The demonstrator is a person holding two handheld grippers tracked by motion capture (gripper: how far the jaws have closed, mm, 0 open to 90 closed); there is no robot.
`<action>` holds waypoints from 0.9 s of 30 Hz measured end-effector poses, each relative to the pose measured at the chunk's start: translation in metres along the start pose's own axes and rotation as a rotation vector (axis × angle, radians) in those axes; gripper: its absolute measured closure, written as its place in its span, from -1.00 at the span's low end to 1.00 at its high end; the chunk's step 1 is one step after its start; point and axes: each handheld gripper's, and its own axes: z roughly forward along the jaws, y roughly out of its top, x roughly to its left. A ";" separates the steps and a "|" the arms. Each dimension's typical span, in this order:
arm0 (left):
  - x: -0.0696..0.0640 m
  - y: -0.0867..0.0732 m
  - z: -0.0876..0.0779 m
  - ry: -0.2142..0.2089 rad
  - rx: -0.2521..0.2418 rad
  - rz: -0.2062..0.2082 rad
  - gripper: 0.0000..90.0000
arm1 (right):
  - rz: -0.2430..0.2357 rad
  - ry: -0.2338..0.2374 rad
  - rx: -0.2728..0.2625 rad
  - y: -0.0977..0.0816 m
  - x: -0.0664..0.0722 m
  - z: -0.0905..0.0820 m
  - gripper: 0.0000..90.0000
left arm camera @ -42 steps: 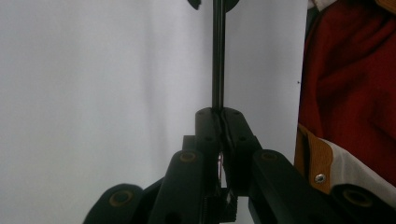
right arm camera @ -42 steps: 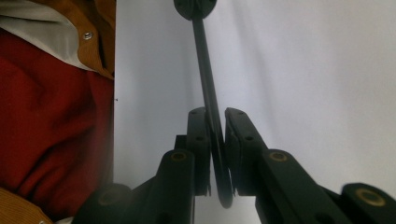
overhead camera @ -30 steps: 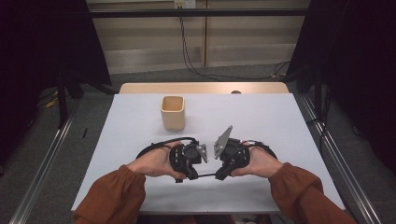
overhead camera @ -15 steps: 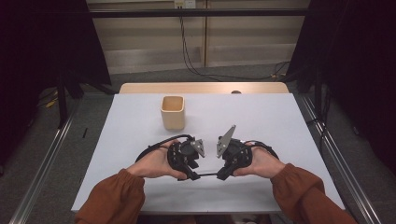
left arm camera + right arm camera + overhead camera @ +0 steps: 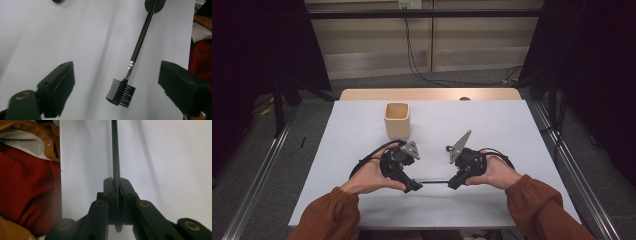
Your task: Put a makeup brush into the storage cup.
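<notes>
A person in rust-coloured sleeves worked two hand-held grippers over a white table [image 5: 512, 125], passing a slim black brow brush [image 5: 140, 47] from one claw to the other. The right gripper [image 5: 453, 183] had its jaws pressed together on the far end of the handle, as the right gripper view showed, the thin shaft [image 5: 115, 157] running straight out from between the pads. The left gripper [image 5: 414, 186] had just been opening and stood spread wide; in the left gripper view the brush's comb-and-bristle head [image 5: 120, 93] lay between the two black jaws but touched neither, clear of the tabletop as far as could be judged. From above, the brush hung as a thin line between the two claws near the front edge of the table, level and well short of the small wooden cup [image 5: 397, 120] standing upright and apart toward the middle. The hand-over therefore looked complete, with the brush carried by the right claw alone. What appeared left was the carry to the cup and the drop inside, if that was where the brush was bound; the cup's contents could not be made out.
</notes>
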 end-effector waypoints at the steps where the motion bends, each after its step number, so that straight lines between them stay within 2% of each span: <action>1: 0.000 -0.002 -0.001 0.003 -0.007 -0.004 -0.76 | 0.002 -0.004 -0.002 0.000 0.000 -0.001 0.91; 3: 0.001 -0.005 -0.003 0.012 -0.012 -0.024 -0.84 | 0.004 -0.010 -0.006 -0.001 0.001 -0.003 0.91; 4: 0.001 -0.008 -0.004 0.015 -0.012 -0.009 -0.86 | 0.007 -0.010 -0.006 -0.002 0.001 -0.003 0.91; 7: 0.001 -0.013 -0.007 0.007 -0.022 -0.035 -0.87 | 0.031 -0.036 -0.012 -0.005 0.001 -0.006 0.91; 10: 0.000 -0.019 -0.009 0.017 -0.037 -0.031 -0.87 | 0.058 -0.044 -0.020 -0.012 0.000 -0.008 0.91; 13: 0.000 -0.023 -0.012 0.038 -0.058 -0.052 -0.88 | 0.077 -0.054 -0.032 -0.019 0.001 -0.010 0.91; 15: -0.002 -0.026 -0.014 0.056 -0.068 -0.086 -0.88 | 0.076 -0.067 -0.040 -0.022 0.002 -0.011 0.91; 17: -0.005 -0.028 -0.017 0.098 -0.074 -0.098 -0.88 | 0.079 -0.078 -0.057 -0.026 0.004 -0.013 0.91; 19: -0.008 -0.031 -0.020 0.121 -0.103 -0.103 -0.88 | 0.082 -0.089 -0.071 -0.029 0.007 -0.013 0.91; 23: -0.010 -0.040 -0.025 0.142 -0.154 -0.116 -0.88 | 0.109 -0.112 -0.099 -0.038 0.007 -0.012 0.91; 27: -0.012 -0.049 -0.024 0.141 -0.188 -0.138 -0.88 | 0.127 -0.128 -0.156 -0.044 0.005 -0.012 0.91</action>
